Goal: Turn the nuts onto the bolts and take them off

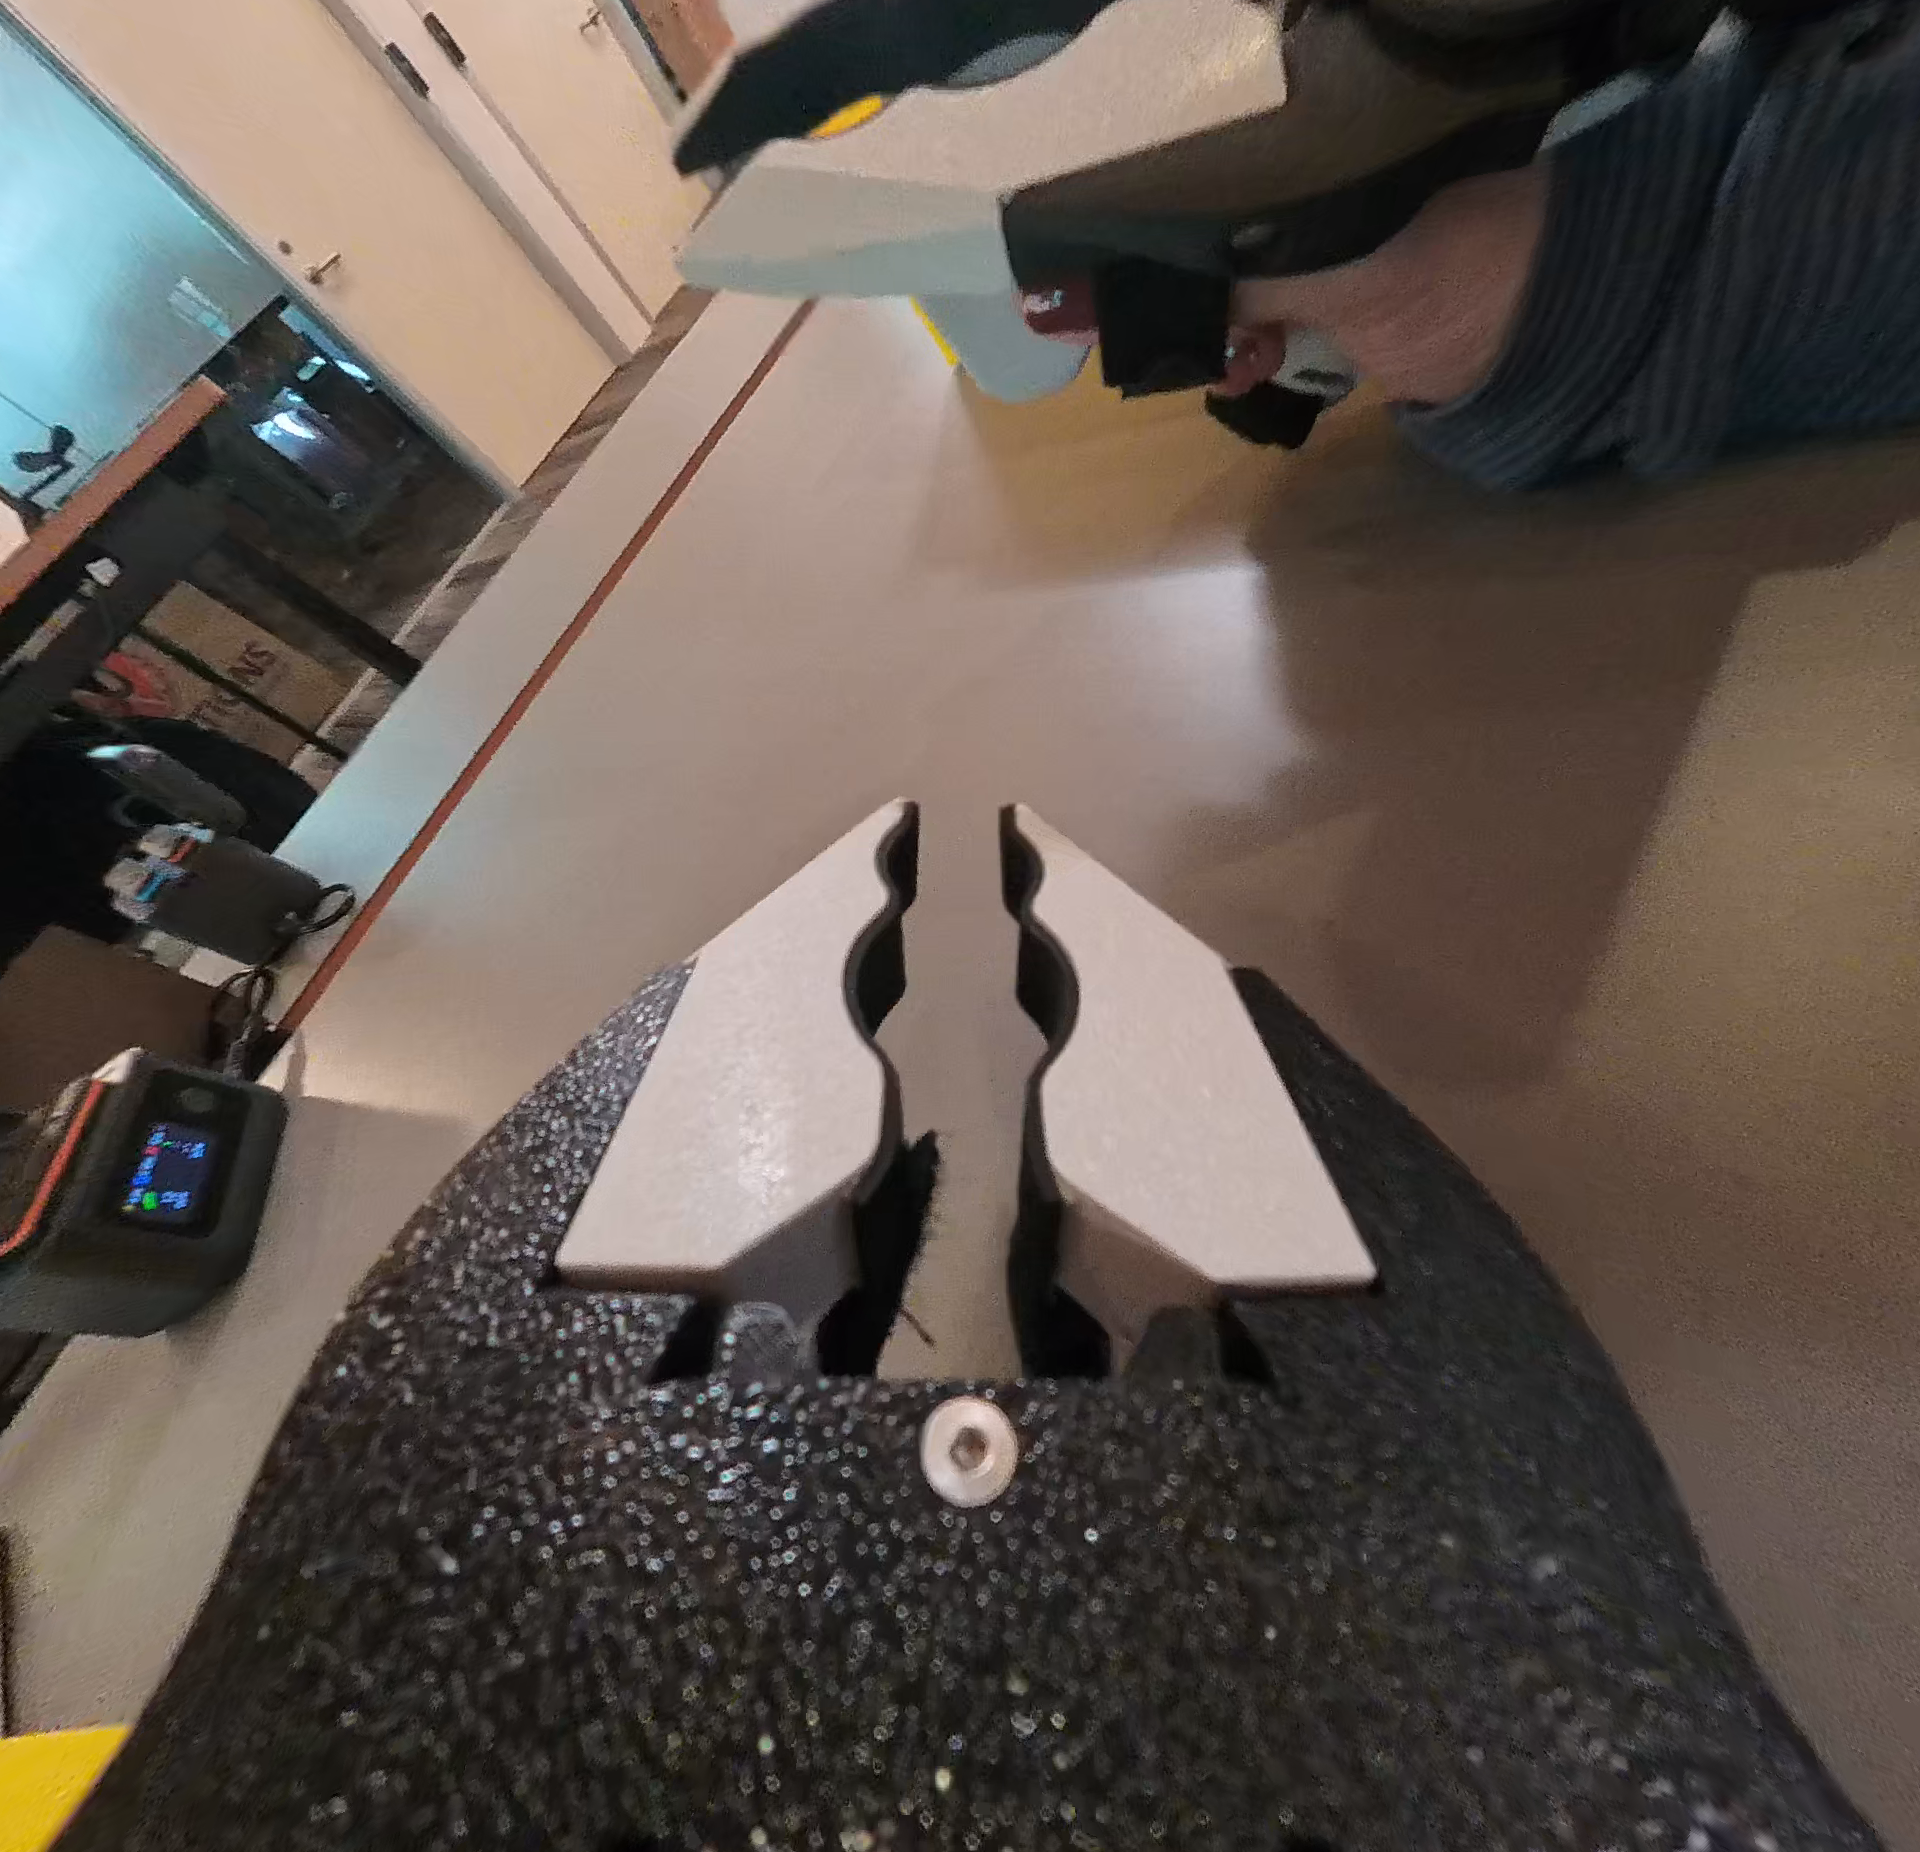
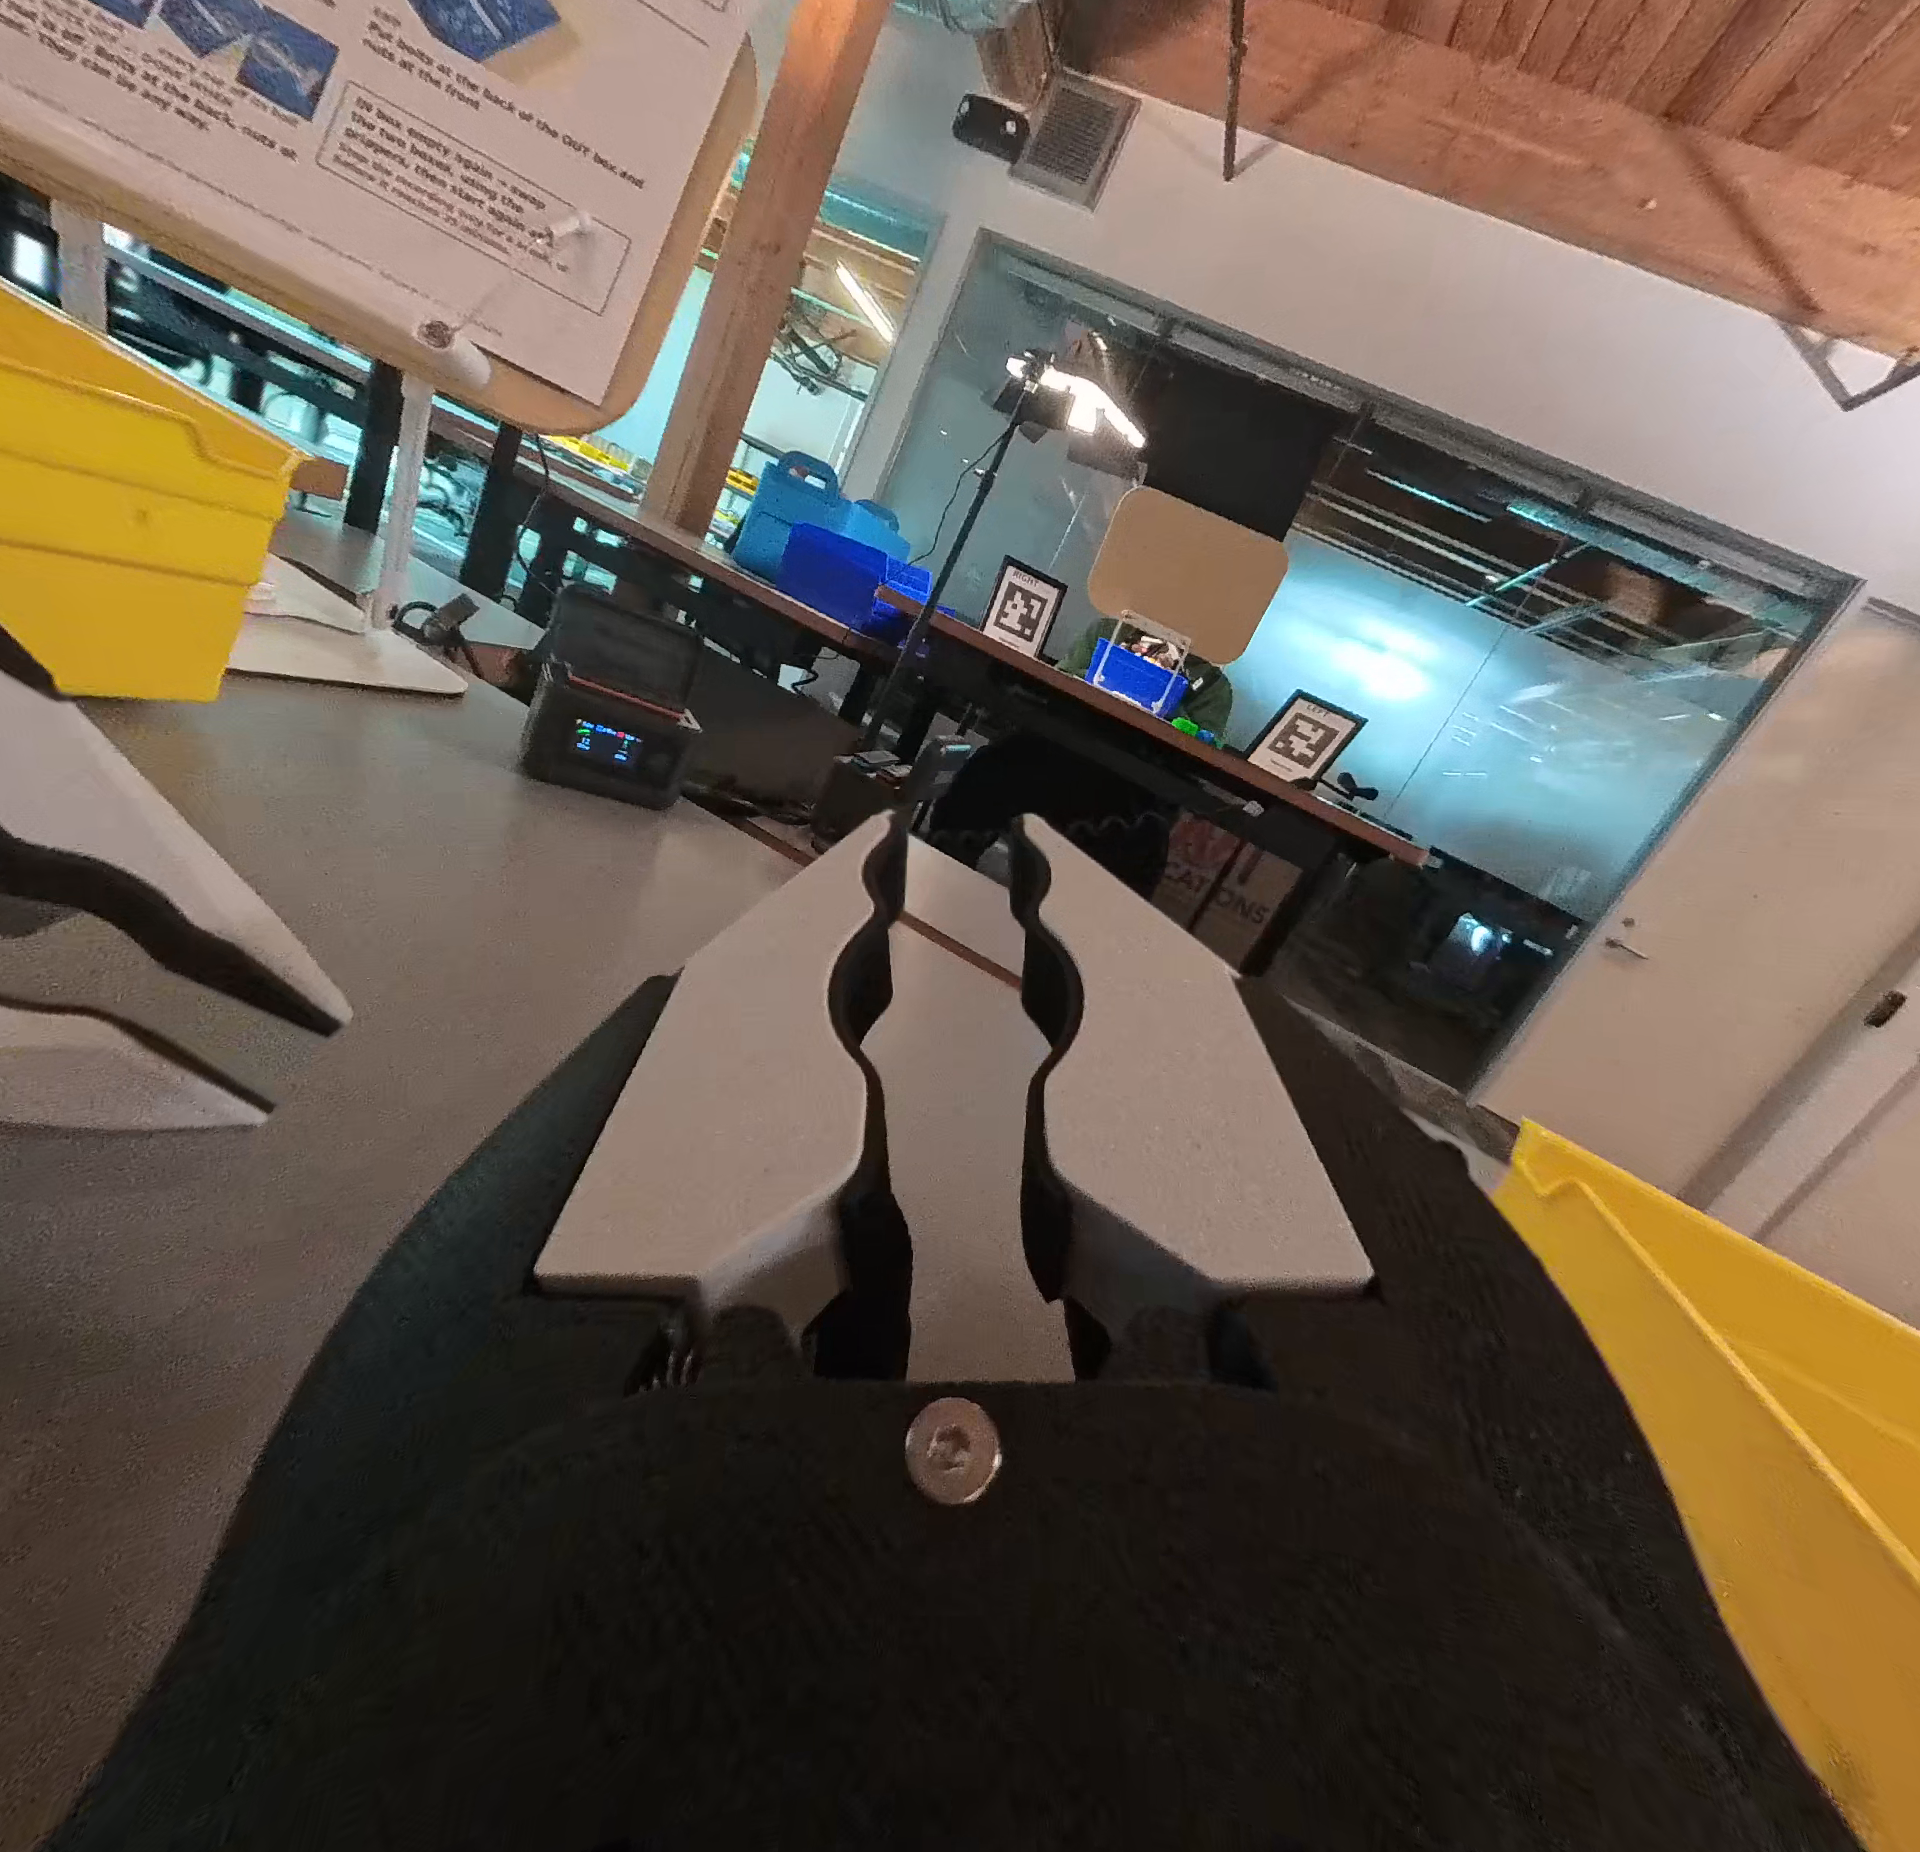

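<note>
No nut or bolt shows in either view. My left gripper hangs low over the grey table, its grey fingers a little apart with nothing between them. My right gripper is also slightly open and empty, pointing across the table toward the room. In the left wrist view the right gripper shows at the top, held by a hand with a striped sleeve. In the right wrist view the left gripper enters from the left edge.
A yellow bin stands at the left and another yellow bin at the right. A white instruction board on a stand is behind the left bin. A dark device with a small screen sits near the table's far edge and also shows in the left wrist view. The tips of one gripper are about 12 centimetres away from the tips of the other.
</note>
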### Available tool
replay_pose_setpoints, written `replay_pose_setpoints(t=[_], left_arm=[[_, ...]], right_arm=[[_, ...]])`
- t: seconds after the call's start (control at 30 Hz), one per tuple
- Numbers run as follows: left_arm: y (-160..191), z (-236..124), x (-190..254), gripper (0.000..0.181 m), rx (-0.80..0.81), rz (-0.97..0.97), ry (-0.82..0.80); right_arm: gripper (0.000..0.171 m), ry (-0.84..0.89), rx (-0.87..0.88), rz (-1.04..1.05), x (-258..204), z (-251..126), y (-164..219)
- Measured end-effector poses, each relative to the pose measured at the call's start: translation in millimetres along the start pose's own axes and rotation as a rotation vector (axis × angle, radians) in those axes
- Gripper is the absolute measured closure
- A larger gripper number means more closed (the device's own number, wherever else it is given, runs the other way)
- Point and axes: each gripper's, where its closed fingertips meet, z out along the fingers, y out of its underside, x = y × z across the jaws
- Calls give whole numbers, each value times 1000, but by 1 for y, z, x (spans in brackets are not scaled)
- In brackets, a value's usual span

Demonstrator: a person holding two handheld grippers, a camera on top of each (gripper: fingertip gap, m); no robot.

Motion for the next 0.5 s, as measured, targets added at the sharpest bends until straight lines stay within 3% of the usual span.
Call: replay_pose_setpoints(t=[0.13, 0.2, 0.37, 0.5], left_arm=[[-20, -12, 3, 139, 3, -15, 25], [-44, -32, -9, 123, 26, -18, -71], [-79, -126, -37, 115, 57, -136, -248], [-43, -214, -94, 105, -104, -320, -433]], right_arm=[[154, -20, -1, 19, -1, -3, 0], [154, -28, -6, 28, -2, -4, 1], [155, -29, 5, 56, -1, -5, -1], [156, -36, 7, 71, -1, 1, 1]])
